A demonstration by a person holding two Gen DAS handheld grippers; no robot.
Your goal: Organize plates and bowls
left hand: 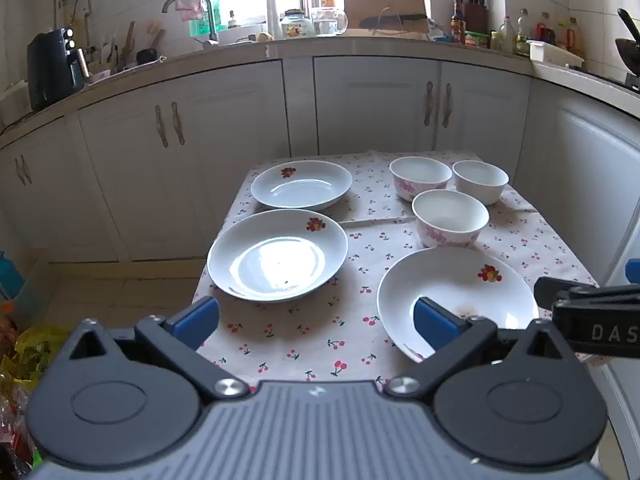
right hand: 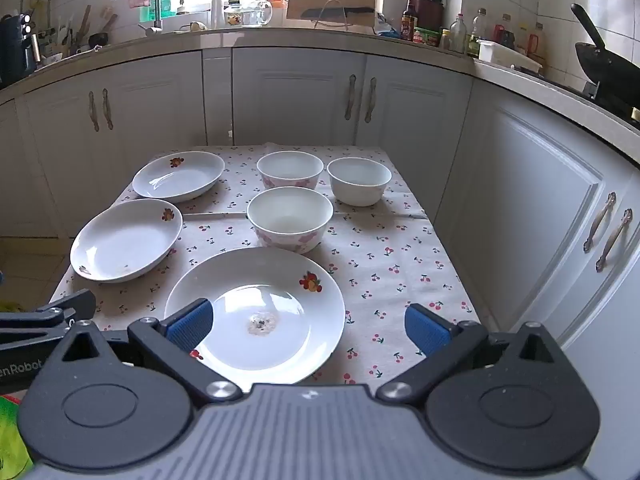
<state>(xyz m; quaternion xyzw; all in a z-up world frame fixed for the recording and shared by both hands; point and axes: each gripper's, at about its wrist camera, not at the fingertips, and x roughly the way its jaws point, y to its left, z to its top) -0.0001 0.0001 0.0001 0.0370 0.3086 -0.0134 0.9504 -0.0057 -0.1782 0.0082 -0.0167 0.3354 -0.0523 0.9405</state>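
Observation:
Three white plates with a fruit print and three bowls sit apart on a table with a cherry-print cloth (right hand: 384, 264). The near plate (right hand: 276, 292) (left hand: 472, 292) lies at the front, the middle plate (left hand: 278, 254) (right hand: 126, 240) to its left, the far plate (left hand: 302, 184) (right hand: 178, 176) behind. Two pink-flowered bowls (right hand: 290, 216) (right hand: 290, 170) and a plain white bowl (right hand: 359, 180) stand at the back right. My left gripper (left hand: 316, 320) is open and empty above the front edge. My right gripper (right hand: 308, 326) is open and empty over the near plate.
White kitchen cabinets (right hand: 296, 96) and a cluttered worktop wrap around the table at the back and right. A wok (right hand: 604, 64) sits at the far right. Bags (left hand: 24, 352) lie on the floor to the left of the table.

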